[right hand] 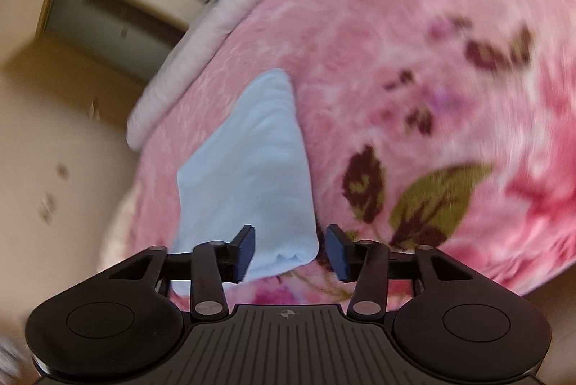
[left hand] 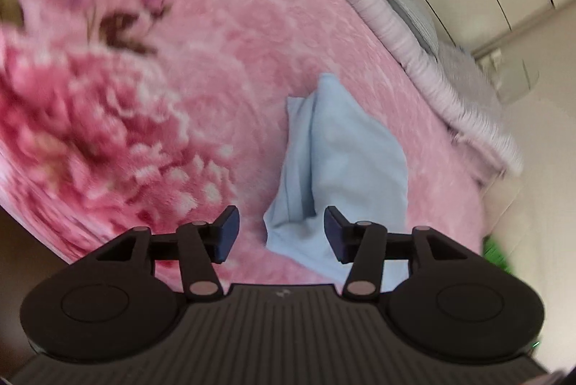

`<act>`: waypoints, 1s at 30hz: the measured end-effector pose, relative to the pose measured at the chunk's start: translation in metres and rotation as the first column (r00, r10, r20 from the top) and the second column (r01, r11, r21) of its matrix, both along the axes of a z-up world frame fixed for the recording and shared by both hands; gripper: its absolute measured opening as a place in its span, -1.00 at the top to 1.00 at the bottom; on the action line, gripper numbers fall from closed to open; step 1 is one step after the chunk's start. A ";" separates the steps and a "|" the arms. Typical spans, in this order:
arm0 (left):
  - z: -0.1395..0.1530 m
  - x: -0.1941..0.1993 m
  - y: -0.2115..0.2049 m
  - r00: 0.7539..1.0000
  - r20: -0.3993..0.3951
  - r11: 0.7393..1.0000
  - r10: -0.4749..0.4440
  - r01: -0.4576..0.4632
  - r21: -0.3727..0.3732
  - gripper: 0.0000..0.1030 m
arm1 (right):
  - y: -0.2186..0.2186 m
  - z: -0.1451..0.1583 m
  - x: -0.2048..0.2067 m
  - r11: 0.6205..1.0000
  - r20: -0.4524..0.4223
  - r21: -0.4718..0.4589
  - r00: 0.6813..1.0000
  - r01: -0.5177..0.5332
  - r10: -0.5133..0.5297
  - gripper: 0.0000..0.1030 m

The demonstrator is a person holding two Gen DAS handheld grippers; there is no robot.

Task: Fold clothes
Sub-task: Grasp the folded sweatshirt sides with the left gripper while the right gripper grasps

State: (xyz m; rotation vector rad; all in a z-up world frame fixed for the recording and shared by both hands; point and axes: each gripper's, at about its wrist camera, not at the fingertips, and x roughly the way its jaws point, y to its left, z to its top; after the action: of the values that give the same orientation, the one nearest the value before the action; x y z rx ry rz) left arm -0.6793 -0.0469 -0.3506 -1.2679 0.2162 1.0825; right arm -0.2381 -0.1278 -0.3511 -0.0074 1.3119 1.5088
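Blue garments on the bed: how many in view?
1. A light blue garment lies bunched on the pink floral blanket near the bed's edge, ahead of both open grippers; the right wrist view shows the same one. Others may be out of frame.

Garment on blanket

— What is lying on the bed?
— A pink floral blanket is covering it, and a folded light blue garment is resting on the blanket, near the bed's edge.
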 end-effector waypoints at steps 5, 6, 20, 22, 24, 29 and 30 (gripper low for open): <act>-0.036 0.000 0.028 0.994 0.109 0.998 0.011 -0.004 -0.062 0.08 | 0.015 -0.032 0.034 0.995 -0.257 -0.070 0.962 0.076 -0.092 -0.14; -0.042 0.001 0.033 0.990 0.138 0.998 0.011 -0.002 -0.064 0.08 | 0.019 -0.034 0.036 0.994 -0.258 -0.078 0.962 0.075 -0.093 -0.14; -0.068 0.026 0.093 0.948 0.315 0.995 -0.043 0.070 -0.073 0.00 | 0.065 -0.051 0.035 0.990 -0.298 -0.114 0.948 0.083 -0.114 -0.16; -0.068 0.031 0.099 0.947 0.314 0.994 -0.061 0.088 -0.071 0.00 | 0.072 -0.053 0.034 0.990 -0.306 -0.114 0.945 0.082 -0.114 -0.16; -0.068 0.036 0.105 0.947 0.312 0.992 -0.079 0.105 -0.068 0.00 | 0.082 -0.056 0.034 0.991 -0.318 -0.111 0.942 0.073 -0.105 -0.16; -0.070 0.046 0.116 0.940 0.316 0.987 -0.130 0.154 -0.052 0.00 | 0.103 -0.061 0.031 0.996 -0.340 -0.085 0.939 0.024 -0.051 -0.16; -0.071 0.049 0.118 0.938 0.313 0.985 -0.145 0.168 -0.047 0.03 | 0.105 -0.062 0.031 0.997 -0.340 -0.077 0.940 0.009 -0.035 -0.16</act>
State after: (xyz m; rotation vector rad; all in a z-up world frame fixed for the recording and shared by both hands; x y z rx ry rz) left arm -0.6304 0.0715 -0.4212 -1.4419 0.1172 0.7327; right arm -0.2071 -0.0226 -0.4130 0.2304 1.6380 1.4848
